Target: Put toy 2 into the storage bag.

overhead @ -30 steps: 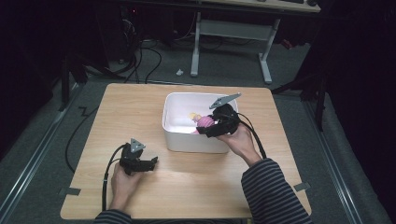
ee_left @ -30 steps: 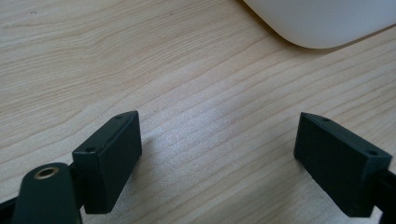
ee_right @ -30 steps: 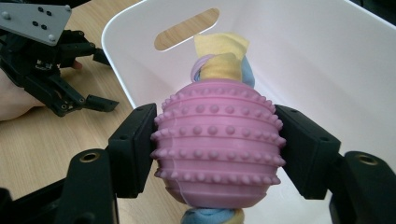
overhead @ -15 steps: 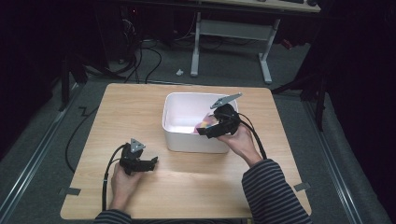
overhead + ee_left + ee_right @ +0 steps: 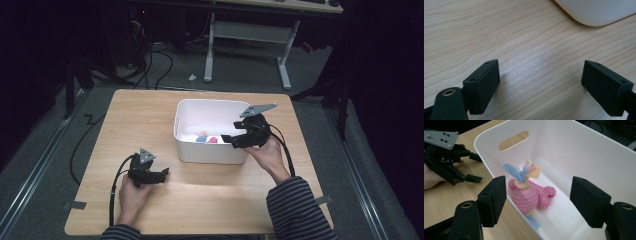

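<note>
A white plastic bin stands mid-table. Inside it lies a pink spiky ball toy with blue and yellow fabric tufts, slightly blurred; from the high view the toy rests on the bin floor. My right gripper hovers over the bin's right rim, open, with nothing between its jaws. In the right gripper view, the right gripper looks down at the toy from just above. My left gripper rests open on the wood to the front left of the bin, holding nothing. Bare table lies under the left gripper.
The wooden table has free room left of and in front of the bin. A bin corner lies just ahead of the left jaws. Dark floor, cables and a desk frame lie beyond the far edge.
The right gripper held the pink toy over the bin a second ago; it has since opened and the toy now lies in the bin. The left gripper has stayed put.
</note>
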{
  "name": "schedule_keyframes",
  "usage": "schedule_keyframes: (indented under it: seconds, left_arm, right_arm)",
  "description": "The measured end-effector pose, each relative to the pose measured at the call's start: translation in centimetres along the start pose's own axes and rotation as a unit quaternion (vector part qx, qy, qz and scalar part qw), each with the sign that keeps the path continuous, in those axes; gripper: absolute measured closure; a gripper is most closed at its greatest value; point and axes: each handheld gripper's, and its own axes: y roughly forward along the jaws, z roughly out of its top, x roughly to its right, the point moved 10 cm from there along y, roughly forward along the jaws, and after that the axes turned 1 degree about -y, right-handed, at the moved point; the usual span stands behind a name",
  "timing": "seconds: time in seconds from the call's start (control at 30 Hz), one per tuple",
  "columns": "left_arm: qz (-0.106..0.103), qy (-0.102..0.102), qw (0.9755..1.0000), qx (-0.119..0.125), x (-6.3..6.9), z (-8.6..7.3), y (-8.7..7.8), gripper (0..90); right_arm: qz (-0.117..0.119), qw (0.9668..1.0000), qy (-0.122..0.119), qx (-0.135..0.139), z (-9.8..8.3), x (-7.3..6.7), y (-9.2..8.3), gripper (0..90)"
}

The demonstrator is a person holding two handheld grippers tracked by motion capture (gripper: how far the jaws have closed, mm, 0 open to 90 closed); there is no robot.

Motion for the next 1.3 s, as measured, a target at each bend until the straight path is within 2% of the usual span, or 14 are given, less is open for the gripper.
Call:
schedule_keyframes:
  seconds: [0.3,0.47,0.6,0.73,0.9,0.97,1.23,1.3]
  left_arm:
    - [0.0,0.0,1.0,0.0,0.0,0.0,0.0,15.3]
    - [0.0,0.0,1.0,0.0,0.0,0.0,0.0,15.3]
    - [0.0,0.0,1.0,0.0,0.0,0.0,0.0,15.3]
    - [0.0,0.0,1.0,0.0,0.0,0.0,0.0,15.4]
    - [0.0,0.0,1.0,0.0,0.0,0.0,0.0,15.3]
    - [0.0,0.0,1.0,0.0,0.0,0.0,0.0,15.4]
    - [0.0,0.0,1.0,0.0,0.0,0.0,0.0,15.4]
    - [0.0,0.0,1.0,0.0,0.0,0.0,0.0,15.3]
  right_arm:
    - [-0.022,0.9994,0.01,0.024,-0.7,0.9,-2.7,32.6]
    - [-0.039,0.9988,0.021,0.021,-2.1,1.9,-4.1,34.3]
    - [-0.047,0.9978,0.029,0.036,-2.8,2.3,-5.5,35.5]
    - [-0.058,0.9971,0.038,0.031,-4.1,2.9,-6.6,35.6]
    - [-0.061,0.9956,0.055,0.045,-5.4,3.4,-8.1,35.9]
    - [-0.073,0.9947,0.058,0.044,-6.1,3.7,-8.7,35.9]
    - [-0.103,0.9925,0.046,0.047,-6.9,3.6,-10.6,36.7]
    - [-0.099,0.9924,0.056,0.047,-7.4,3.5,-10.7,36.7]
